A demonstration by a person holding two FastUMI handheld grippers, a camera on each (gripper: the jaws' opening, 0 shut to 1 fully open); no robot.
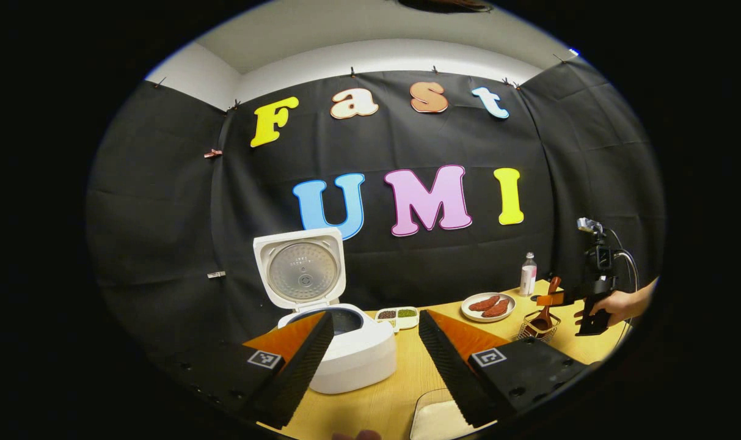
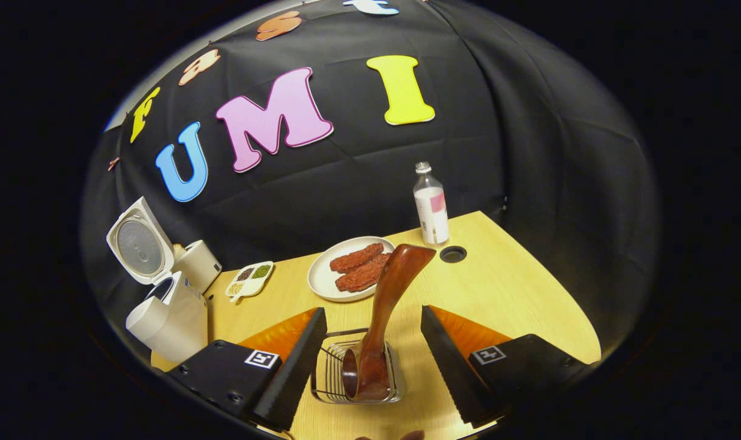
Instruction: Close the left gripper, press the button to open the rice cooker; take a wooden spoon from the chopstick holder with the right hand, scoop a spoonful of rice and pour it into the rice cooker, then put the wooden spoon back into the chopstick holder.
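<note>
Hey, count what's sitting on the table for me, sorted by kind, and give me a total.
Rice cooker, lid open: 1
Wooden spoon: 1
Wire chopstick holder: 1
Plate of brown food: 1
Divided dish of grains: 1
Bottle: 1
Total: 6

Worktop (image 2: 517, 293): pale wood.
Left edge: open rice cooker (image 2: 168, 315).
Back edge: seasoning tray (image 2: 250, 279), plate (image 2: 321, 282), bottle (image 2: 431, 208).
Front: wire chopstick holder (image 2: 330, 373).
</note>
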